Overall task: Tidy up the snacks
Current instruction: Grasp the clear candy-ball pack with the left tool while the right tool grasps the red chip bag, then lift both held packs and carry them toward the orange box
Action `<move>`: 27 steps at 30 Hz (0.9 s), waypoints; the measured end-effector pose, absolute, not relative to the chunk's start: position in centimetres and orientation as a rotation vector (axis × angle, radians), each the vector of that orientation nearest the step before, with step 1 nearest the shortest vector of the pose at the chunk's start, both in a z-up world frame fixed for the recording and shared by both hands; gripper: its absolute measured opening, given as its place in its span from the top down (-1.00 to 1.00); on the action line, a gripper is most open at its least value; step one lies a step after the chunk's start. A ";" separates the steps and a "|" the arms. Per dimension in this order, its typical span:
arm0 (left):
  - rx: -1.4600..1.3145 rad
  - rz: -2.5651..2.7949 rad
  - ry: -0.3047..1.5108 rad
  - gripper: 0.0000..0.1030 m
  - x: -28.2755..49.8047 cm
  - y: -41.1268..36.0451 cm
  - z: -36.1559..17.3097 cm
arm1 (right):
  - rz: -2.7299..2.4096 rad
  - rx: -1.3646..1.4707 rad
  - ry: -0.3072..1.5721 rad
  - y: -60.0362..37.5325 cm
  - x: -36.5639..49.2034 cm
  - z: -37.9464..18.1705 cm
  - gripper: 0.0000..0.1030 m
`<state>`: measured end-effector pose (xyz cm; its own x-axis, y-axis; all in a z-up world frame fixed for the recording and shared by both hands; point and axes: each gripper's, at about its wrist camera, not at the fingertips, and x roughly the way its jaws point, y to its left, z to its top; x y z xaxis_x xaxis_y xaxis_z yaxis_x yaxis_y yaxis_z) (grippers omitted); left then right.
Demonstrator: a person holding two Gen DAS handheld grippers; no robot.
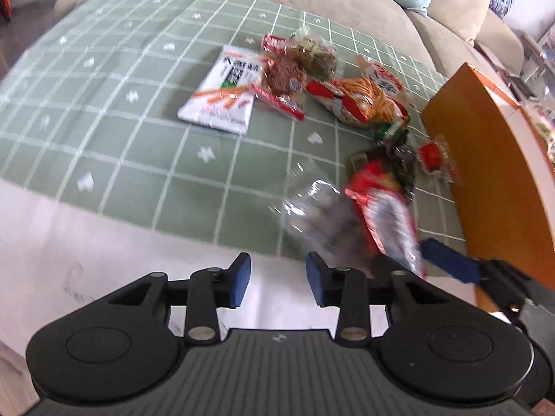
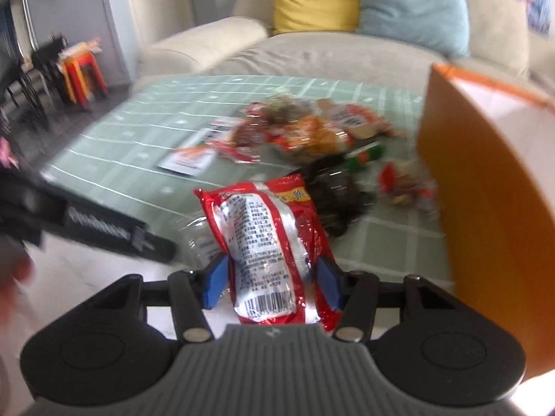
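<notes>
My right gripper [image 2: 272, 282] is shut on a red and silver snack packet [image 2: 267, 246] and holds it above the table's near edge; the packet also shows blurred in the left wrist view [image 1: 385, 215], with a right fingertip [image 1: 447, 260] beside it. My left gripper [image 1: 277, 279] is open and empty over the white table edge. An orange box [image 1: 492, 159] stands at the right, also in the right wrist view [image 2: 485, 187]. Loose snacks lie on the green checked cloth [image 1: 121, 111]: a white stick-snack bag [image 1: 225, 90], a brown packet [image 1: 282, 76], an orange noodle-like bag [image 1: 360, 100].
A dark packet [image 2: 336, 190], a small green packet [image 2: 366, 154] and a small red packet [image 1: 433, 157] lie near the box. A clear wrapper [image 1: 305, 201] lies at the cloth's front. A beige sofa [image 2: 312, 48] with yellow and blue cushions stands behind the table.
</notes>
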<state>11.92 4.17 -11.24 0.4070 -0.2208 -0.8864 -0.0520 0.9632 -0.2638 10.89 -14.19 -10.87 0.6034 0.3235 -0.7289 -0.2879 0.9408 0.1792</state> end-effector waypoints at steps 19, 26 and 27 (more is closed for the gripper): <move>-0.172 0.025 1.135 -0.71 15.0 -2.2 -12.1 | 0.178 -0.136 0.820 -15.8 10.5 -11.7 0.00; -0.085 -0.042 1.160 -0.49 15.0 -2.0 -12.8 | 0.226 -0.062 0.834 -16.1 10.6 -11.3 -0.03; -0.080 -0.050 1.167 -0.49 14.9 -1.5 -12.7 | 0.235 -0.035 0.843 -16.1 10.7 -11.2 -0.02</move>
<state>14.89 -1.53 -12.74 0.3925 -0.0809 -0.9162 -0.0020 0.9961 -0.0888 10.66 -16.14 -11.19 0.6411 0.1924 -0.7429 -0.2198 0.9735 0.0625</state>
